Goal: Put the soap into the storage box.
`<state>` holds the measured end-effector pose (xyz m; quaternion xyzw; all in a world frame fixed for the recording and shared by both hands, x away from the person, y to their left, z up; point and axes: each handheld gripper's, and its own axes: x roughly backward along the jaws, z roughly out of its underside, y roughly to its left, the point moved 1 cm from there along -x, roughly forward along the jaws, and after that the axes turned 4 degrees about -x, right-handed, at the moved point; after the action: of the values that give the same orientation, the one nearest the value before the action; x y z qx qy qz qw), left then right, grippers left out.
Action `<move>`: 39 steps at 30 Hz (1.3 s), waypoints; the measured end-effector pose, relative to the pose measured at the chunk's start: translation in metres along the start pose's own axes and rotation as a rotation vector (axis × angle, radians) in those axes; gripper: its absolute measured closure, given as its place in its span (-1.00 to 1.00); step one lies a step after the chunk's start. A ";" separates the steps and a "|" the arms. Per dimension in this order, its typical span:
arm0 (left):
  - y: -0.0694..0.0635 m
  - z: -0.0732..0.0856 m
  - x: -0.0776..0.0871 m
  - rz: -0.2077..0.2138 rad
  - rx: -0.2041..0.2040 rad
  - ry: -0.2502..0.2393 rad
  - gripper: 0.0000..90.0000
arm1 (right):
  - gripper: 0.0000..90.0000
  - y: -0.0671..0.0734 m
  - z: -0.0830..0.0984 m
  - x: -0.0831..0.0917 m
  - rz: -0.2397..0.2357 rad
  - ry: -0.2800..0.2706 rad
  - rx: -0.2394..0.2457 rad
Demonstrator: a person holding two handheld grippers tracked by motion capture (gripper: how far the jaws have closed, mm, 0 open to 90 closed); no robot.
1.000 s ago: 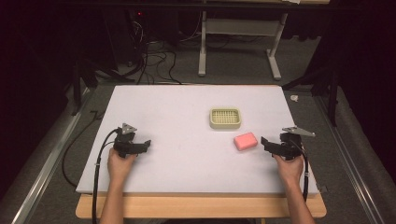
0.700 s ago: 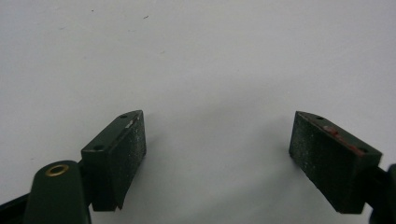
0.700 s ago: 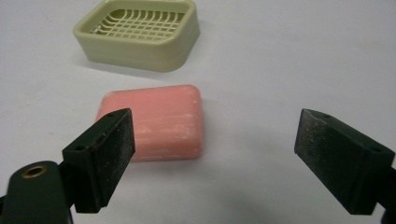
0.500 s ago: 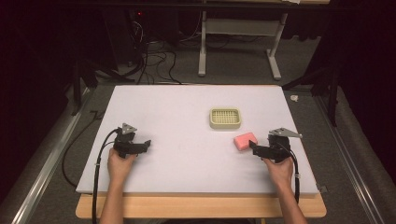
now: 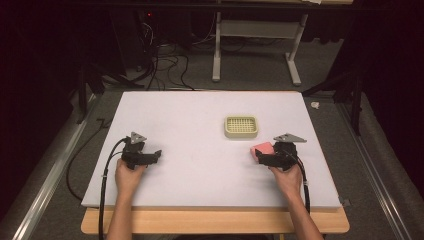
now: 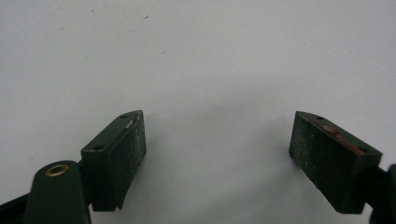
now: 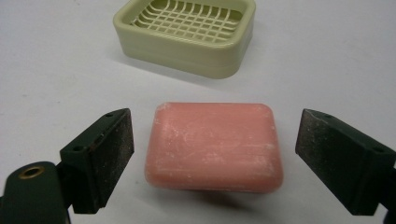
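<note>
You have no words, numbers, labels or signs to read here. The pink soap [image 7: 214, 145] has no letters you can make out, the pale green soap dish [image 7: 187, 35] has no brand on it, and the white tabletop [image 5: 190, 135] is plain.

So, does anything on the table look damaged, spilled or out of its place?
Nothing is spilled or broken. The pink soap bar lies flat on the white table, not in the soap dish behind it; its top has whitish scuff marks. The right gripper is open around it. The left gripper is open over bare table.
</note>
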<state>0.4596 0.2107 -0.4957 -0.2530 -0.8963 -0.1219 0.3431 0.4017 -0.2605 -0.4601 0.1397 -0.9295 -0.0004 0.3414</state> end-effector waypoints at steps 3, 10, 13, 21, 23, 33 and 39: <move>0.000 0.000 0.000 0.000 0.000 0.000 -0.58 | -0.73 0.002 -0.001 -0.005 0.005 0.010 0.004; 0.000 0.000 0.000 -0.001 0.000 0.002 -0.58 | -0.74 0.003 -0.001 -0.016 0.023 0.037 0.002; 0.000 0.000 0.000 -0.002 0.000 0.001 -0.58 | -0.74 0.003 0.000 -0.020 0.033 0.051 0.000; 0.000 0.000 0.000 -0.002 0.000 0.002 -0.58 | -0.74 0.003 0.005 -0.029 0.054 0.085 -0.008; 0.000 0.000 0.000 -0.002 0.000 0.002 -0.58 | -0.74 0.005 0.007 -0.032 0.062 0.104 -0.011; 0.000 0.000 0.000 -0.006 0.002 0.000 -0.59 | -0.70 0.006 0.011 -0.036 0.079 0.104 0.023; 0.000 0.000 0.000 -0.006 0.003 0.000 -0.59 | -0.70 0.006 0.011 -0.035 0.073 0.105 0.027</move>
<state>0.4597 0.2106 -0.4959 -0.2497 -0.8973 -0.1215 0.3431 0.4187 -0.2470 -0.4904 0.1098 -0.9146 0.0320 0.3878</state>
